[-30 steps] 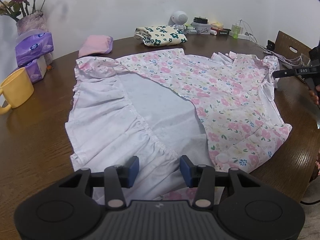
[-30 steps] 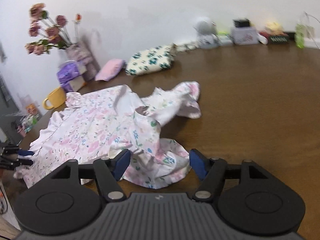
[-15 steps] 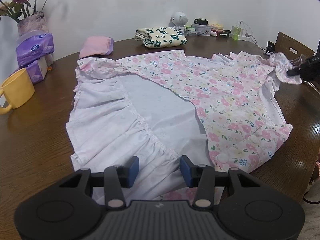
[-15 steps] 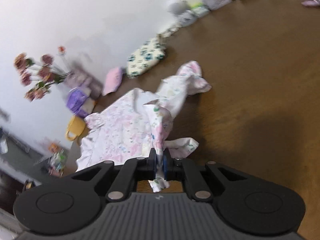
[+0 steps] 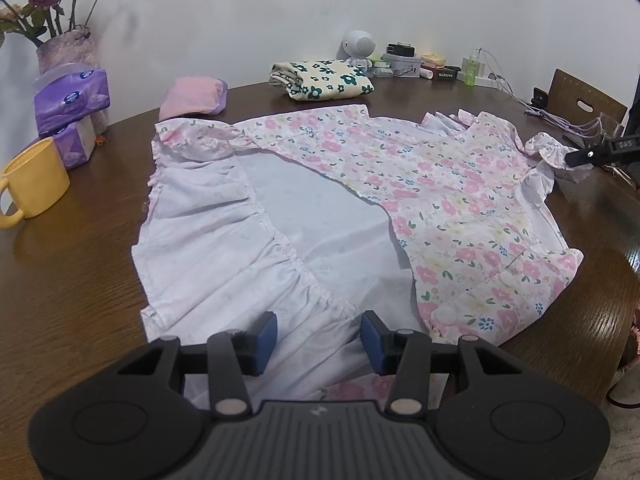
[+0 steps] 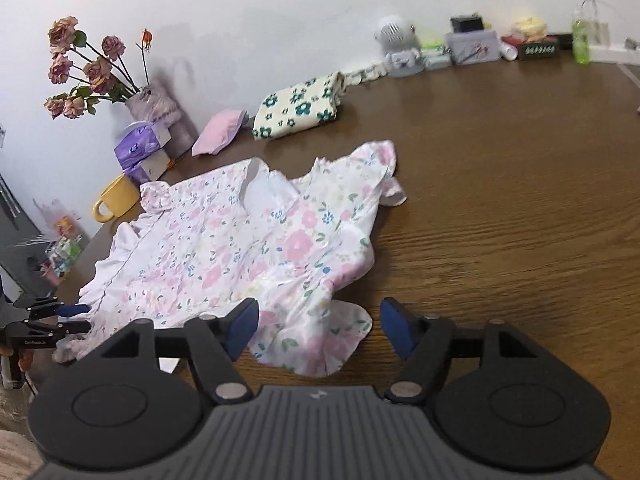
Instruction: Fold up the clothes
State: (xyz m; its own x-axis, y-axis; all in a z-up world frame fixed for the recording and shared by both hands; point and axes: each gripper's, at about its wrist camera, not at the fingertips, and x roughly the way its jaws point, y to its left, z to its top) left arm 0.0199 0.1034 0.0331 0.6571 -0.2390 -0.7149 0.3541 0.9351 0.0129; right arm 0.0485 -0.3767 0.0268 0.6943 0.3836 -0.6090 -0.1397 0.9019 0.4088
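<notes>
A pink floral dress (image 5: 440, 184) lies spread on the brown table (image 5: 72, 280), its hem side folded over so the white inside (image 5: 224, 240) faces up. My left gripper (image 5: 319, 334) hovers open over that white hem, its pads apart and clear of the cloth. The right gripper (image 6: 320, 324) is at the sleeve end; its jaws are opening, and the ruffled sleeve (image 6: 320, 344) lies loose on the table between and below them, not pinched. One right finger tip (image 5: 576, 157) shows in the left wrist view, beside the far sleeve (image 5: 548, 150).
A yellow mug (image 5: 32, 184), purple tissue packs (image 5: 72, 96) and a vase of flowers (image 5: 68, 48) stand at the left. A folded pink cloth (image 5: 194, 96) and a folded floral cloth (image 5: 324, 80) lie behind the dress. Small items (image 5: 404, 64) line the wall; a chair back (image 5: 580, 100) and cables are at the right.
The right gripper was shut on the sleeve and holding it up half a second ago; now it has let go and the sleeve lies on the table. The left gripper has not moved.
</notes>
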